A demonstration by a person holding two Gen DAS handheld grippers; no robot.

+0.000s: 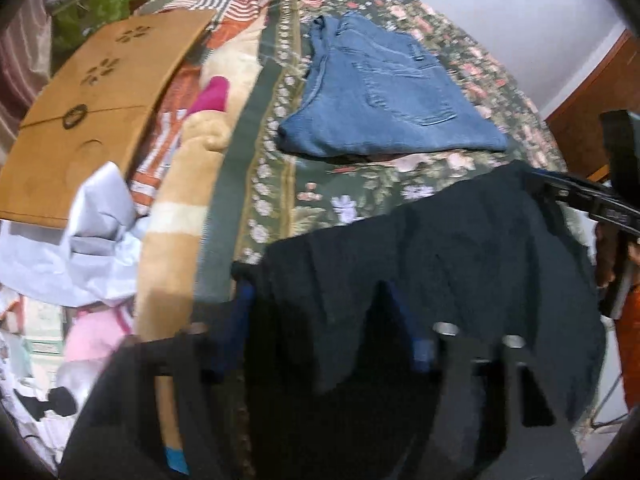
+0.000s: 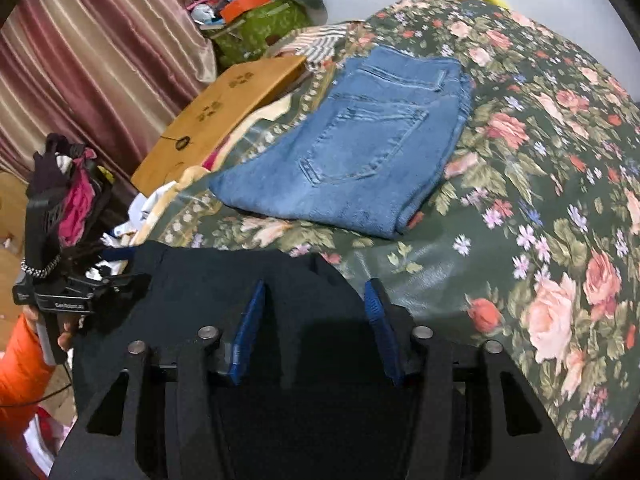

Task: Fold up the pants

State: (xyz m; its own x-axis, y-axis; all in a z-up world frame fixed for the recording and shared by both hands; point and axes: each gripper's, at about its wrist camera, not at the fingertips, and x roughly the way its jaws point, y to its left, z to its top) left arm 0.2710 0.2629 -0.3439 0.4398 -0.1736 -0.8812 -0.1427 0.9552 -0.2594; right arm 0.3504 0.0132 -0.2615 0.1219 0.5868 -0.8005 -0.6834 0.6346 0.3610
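At the far left of the right wrist view hangs a striped curtain (image 2: 100, 40), and below it a hand (image 2: 66, 334) with an orange sleeve (image 2: 20, 364) holds the left gripper (image 2: 132, 280) at the left edge of the dark pants (image 2: 248, 276). Its fingertips touch the cloth there, but I cannot tell if they pinch it — in the left wrist view the blue pads (image 1: 244, 320) are blurred and half covered by the same dark fabric.

Next to the right lies a brown cardboard box (image 2: 224, 120), with a green box (image 2: 260, 28) behind it. The dark pants lie at the near edge of the floral bedspread (image 2: 540, 200), spread between both grippers.

In the middle, the right gripper (image 2: 318, 292) is over the dark pants with its two blue pads (image 2: 250, 316) standing apart; the left pad is on the cloth, the right pad at the fabric's right edge — nothing looks squeezed between them.

Farther back, folded blue jeans (image 2: 360, 140) rest flat on the bedspread, well apart from the dark pants. The right part of the bed shows only large pink roses.
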